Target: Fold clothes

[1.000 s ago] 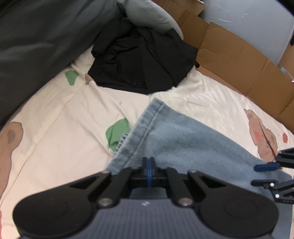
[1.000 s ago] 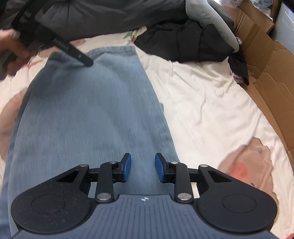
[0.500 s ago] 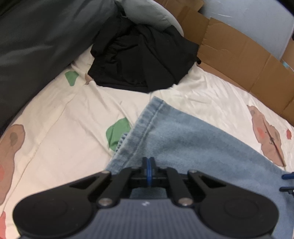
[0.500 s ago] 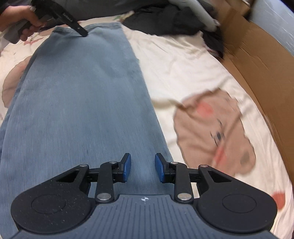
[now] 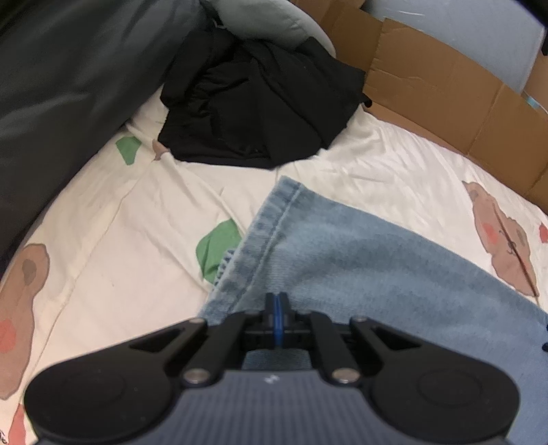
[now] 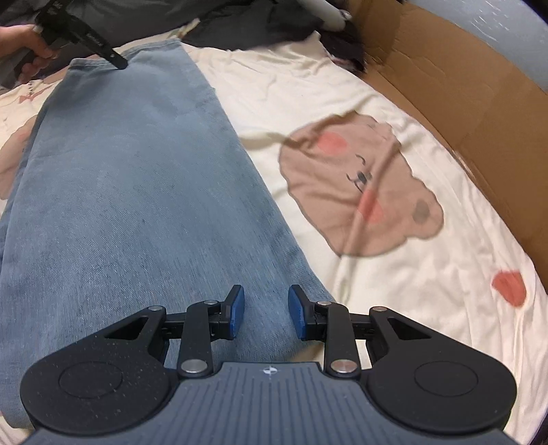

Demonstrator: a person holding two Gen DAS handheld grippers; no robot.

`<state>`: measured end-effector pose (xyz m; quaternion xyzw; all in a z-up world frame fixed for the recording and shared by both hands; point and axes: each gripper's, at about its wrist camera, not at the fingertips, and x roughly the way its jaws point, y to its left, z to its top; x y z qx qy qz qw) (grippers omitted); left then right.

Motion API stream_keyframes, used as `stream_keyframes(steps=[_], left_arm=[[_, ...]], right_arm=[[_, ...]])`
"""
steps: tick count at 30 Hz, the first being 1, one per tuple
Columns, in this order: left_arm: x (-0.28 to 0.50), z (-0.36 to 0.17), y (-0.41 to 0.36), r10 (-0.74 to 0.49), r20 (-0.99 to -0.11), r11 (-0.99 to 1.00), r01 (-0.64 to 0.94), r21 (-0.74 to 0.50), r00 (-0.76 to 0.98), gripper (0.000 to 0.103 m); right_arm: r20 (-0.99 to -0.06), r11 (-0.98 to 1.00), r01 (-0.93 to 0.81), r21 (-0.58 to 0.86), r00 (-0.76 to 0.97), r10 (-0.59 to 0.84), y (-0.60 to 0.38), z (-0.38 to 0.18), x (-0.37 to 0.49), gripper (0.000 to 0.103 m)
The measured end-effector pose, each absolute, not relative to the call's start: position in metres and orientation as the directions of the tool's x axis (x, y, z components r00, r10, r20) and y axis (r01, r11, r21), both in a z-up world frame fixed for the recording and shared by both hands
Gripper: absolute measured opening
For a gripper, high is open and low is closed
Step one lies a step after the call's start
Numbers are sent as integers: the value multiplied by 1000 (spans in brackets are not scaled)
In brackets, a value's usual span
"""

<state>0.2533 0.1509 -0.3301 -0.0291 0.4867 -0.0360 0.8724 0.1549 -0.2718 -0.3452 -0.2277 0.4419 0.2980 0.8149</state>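
Left gripper (image 5: pixel 277 315): blue pads pressed flat together, tips set on the denim just inside the hem; whether any cloth was pinched between them could not be told. Same gripper seen from the right wrist view at 11 o'clock (image 6: pixel 118 62), tip down on the far hem, gripped by a hand (image 6: pixel 25 44).

Right gripper (image 6: pixel 265 316): fingers (image 6: pixel 236 313) parted with a clear gap, nothing between the pads, poised over the near stretch of the jeans close to their 3 o'clock edge; contact with the cloth could not be judged.

Jeans (image 6: pixel 137 191): light blue denim, laid flat and lengthwise from 6 o'clock up to 11 o'clock in the right wrist view. Stitched hem (image 5: pixel 274 219) found running toward 12 o'clock from the left pads.

Bedsheet (image 6: pixel 428 308): cream, under the jeans, printed with a brown bear (image 6: pixel 359 191) at 3 o'clock of the denim and green patches (image 5: pixel 217 246) at 10 o'clock of the left pads.

Black garment (image 5: pixel 260 102): crumpled heap at 12 o'clock in the left wrist view, apart from the jeans. Grey cushion (image 5: pixel 260 20) just beyond it. Dark duvet (image 5: pixel 68 85) at 10 o'clock. Cardboard (image 6: pixel 462 85) along the sheet's edge at 2 o'clock.
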Motion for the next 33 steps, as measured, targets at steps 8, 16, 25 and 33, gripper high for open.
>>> stream_keyframes(steps=[8,16,25,33], left_arm=[[257,-328,144,-71,-862,997,66,-44,502,3],[262,-328,140,-48,-877,997,82,-10,478,3],[264,-315,131,-23,-887,1000,17,-17,461,5],[246,-280,80,-127,-843,990,117,-77,523,17]], right_arm=[[-857,798,-602,-32,427,288,-292,-339,151,35],[-858,797,-604,-14,416,300,-294,-352,155,35],[-867,810,-585,35,385,316,-295,-350,159,36],[-837,800,-592,100,385,390,-295,-325,145,36]])
